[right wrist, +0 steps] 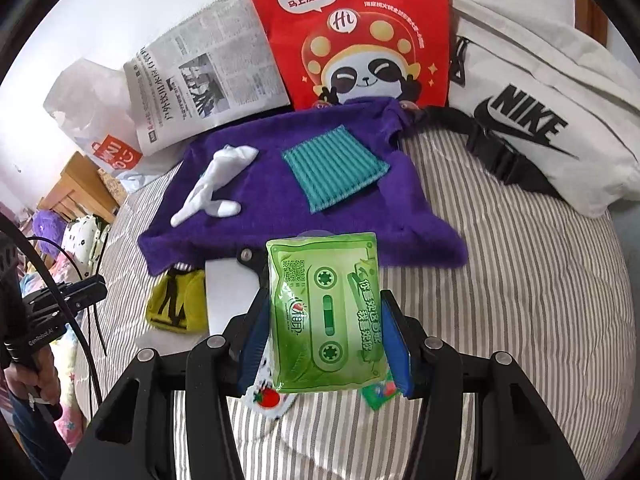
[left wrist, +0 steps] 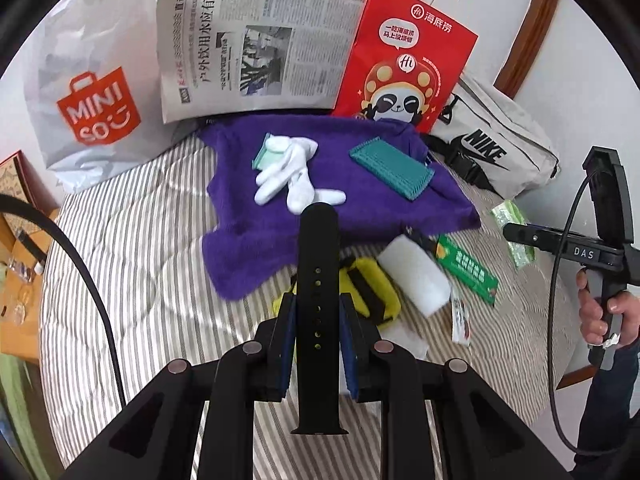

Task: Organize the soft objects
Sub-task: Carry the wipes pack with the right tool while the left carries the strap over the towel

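Left wrist view. We record the left gripper (left wrist: 318,344) clamped on a black perforated watch strap (left wrist: 318,280), held upright between its blue pads above the striped bed (left wrist: 132,248). Landmark: the purple towel (left wrist: 320,196), spread flat on the bed. On the towel we list white socks (left wrist: 292,174) with a pale green pack (left wrist: 267,153) touching them, and a teal ribbed mat (left wrist: 392,169) near its far right corner. Just off the towel's near edge: a yellow and black pouch (left wrist: 370,286), a white roll (left wrist: 414,274), a green box (left wrist: 468,270). Behind the towel: a Miniso bag (left wrist: 94,92), a newspaper (left wrist: 256,46), a red panda bag (left wrist: 408,58), a Nike bag (left wrist: 496,148).

Right wrist view. We record the right gripper (right wrist: 325,334) closed on a green tissue pack (right wrist: 326,314), lifted in front of the towel's (right wrist: 280,200) near edge. On the towel: socks (right wrist: 216,184), teal mat (right wrist: 334,166). The left gripper (right wrist: 80,294) shows to the towel's left.
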